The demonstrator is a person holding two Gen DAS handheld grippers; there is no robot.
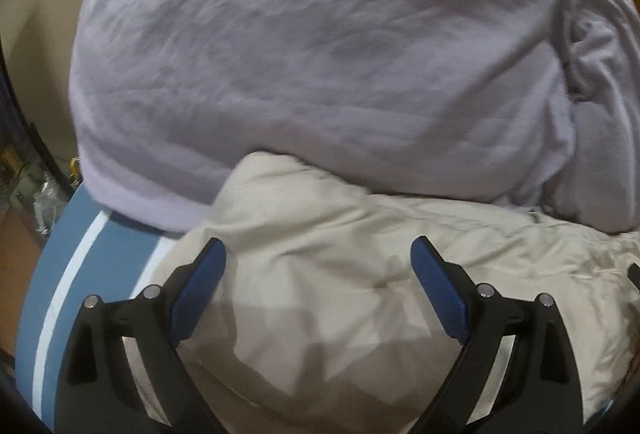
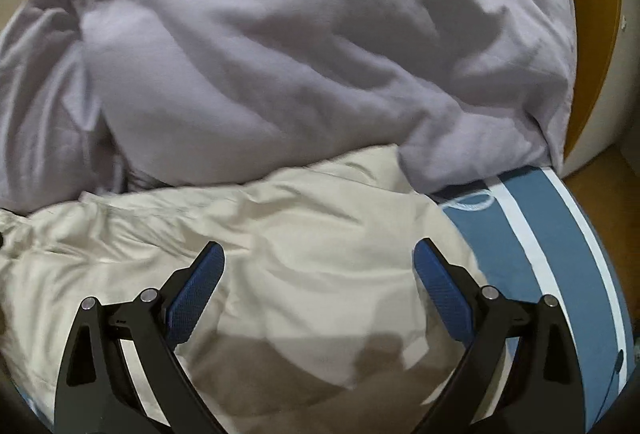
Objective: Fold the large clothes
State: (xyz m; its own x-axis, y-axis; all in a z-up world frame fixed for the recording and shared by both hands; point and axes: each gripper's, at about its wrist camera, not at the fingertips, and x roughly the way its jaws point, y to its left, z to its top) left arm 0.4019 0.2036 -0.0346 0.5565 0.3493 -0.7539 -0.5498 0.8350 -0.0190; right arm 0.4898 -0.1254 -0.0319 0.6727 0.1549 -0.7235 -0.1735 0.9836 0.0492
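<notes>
Lavender garment point(image 1: 312, 66) is the biggest thing here, heaped at the far side, bunched and ridged at its right end in the left view and its left end point(image 2: 44, 82) in the right view; looks roughly folded over, can't tell its type; beige garment point(image 1: 360, 254) lies crumpled in front of it, near edge of the lavender overlapping its far edge, seam line running across it point(image 2: 200, 210); both sit on a blue surface with white stripes point(image 1: 72, 274), bare at the outer sides point(image 2: 560, 254) only; left gripper point(image 1: 318, 254) hangs over the beige cloth, blue pads point(image 1: 200, 290) spread wide, nothing between them; right gripper point(image 2: 318, 258) same, jaws wide apart and empty, over the beige cloth's right part; likely step: take hold of the beige piece to spread it before folding, judging by both claws aimed at it; to do it well: each claw should take a single layer at an outer edge or corner, not a mid-panel wrinkle, else it lifts as a wad; grips well apart so the cloth can be tensioned flat; draw it toward the near side, clear of the lavender heap, or the overlap may drag that heap along; fabric looks thin and slippery, so close fully on a fold of hem; true edges are hidden in the crumple, find one first.
</notes>
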